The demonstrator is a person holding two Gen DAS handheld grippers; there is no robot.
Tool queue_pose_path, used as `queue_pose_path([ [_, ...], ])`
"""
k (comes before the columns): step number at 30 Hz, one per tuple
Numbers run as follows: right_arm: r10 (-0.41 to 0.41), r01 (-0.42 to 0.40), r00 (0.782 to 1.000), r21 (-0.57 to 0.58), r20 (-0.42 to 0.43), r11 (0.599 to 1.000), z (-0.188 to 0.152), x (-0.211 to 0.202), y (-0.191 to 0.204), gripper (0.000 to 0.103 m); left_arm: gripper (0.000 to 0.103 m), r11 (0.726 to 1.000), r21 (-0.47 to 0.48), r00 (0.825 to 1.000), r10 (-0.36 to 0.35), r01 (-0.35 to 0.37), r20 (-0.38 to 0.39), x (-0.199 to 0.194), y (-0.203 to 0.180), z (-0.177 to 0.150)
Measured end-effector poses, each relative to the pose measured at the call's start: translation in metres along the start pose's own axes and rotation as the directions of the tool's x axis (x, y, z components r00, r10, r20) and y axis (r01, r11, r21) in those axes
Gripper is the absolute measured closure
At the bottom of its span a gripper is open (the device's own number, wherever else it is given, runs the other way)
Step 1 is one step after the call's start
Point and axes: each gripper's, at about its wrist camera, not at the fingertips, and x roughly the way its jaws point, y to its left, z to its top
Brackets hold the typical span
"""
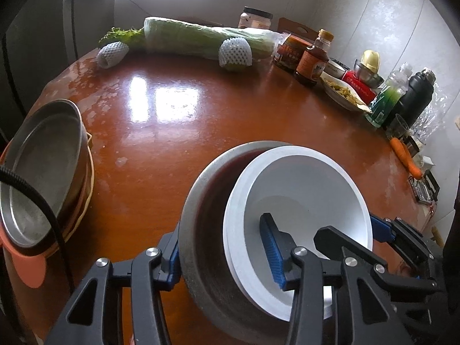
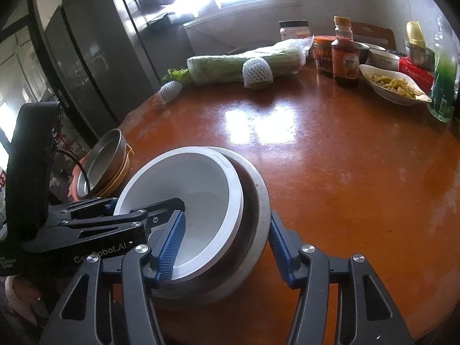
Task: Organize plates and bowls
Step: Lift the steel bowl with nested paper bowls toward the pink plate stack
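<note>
A white bowl sits tilted inside a larger grey-rimmed dark bowl on the brown round table. My left gripper straddles the near left wall of both bowls, one finger outside the grey bowl, one inside the white bowl. My right gripper straddles the other side, one finger inside the white bowl, one outside the grey bowl. Each gripper also shows in the other's view. A stack of metal plates on an orange tray stands at the table's left edge, also in the right wrist view.
Along the far edge lie a wrapped cabbage, two foam-netted fruits, sauce bottles, a dish of food, a green bottle, a black flask and carrots.
</note>
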Motion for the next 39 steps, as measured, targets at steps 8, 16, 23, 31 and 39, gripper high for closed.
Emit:
queue_pose_path([
  [8,0.003,-0.003,1.000,-0.015,0.017,1.000,0.004,-0.009,0.008,0.044,0.056,1.000,-0.002,0.999,0.002,-0.002,0.032,-0.017,0.001,0.001],
  [16,0.004,-0.001,0.999,-0.048,0.050,0.999,0.011,-0.026,0.026,0.044,0.056,1.000,-0.018,0.997,-0.005,0.006,0.083,-0.044,0.007,0.001],
  [23,0.020,-0.014,0.997,-0.089,0.073,0.996,0.019,-0.034,0.051,0.044,0.056,0.999,-0.045,0.992,0.005,0.001,0.130,-0.068,0.025,0.003],
  [31,0.022,-0.013,0.997,-0.119,0.074,0.993,0.027,-0.026,0.077,0.044,0.055,0.998,-0.062,0.988,-0.004,0.014,0.156,-0.080,0.048,0.007],
  [39,0.021,-0.010,0.997,-0.148,0.075,0.989,0.039,-0.018,0.099,0.044,0.056,0.997,-0.073,0.982,-0.006,0.020,0.187,-0.094,0.071,0.011],
])
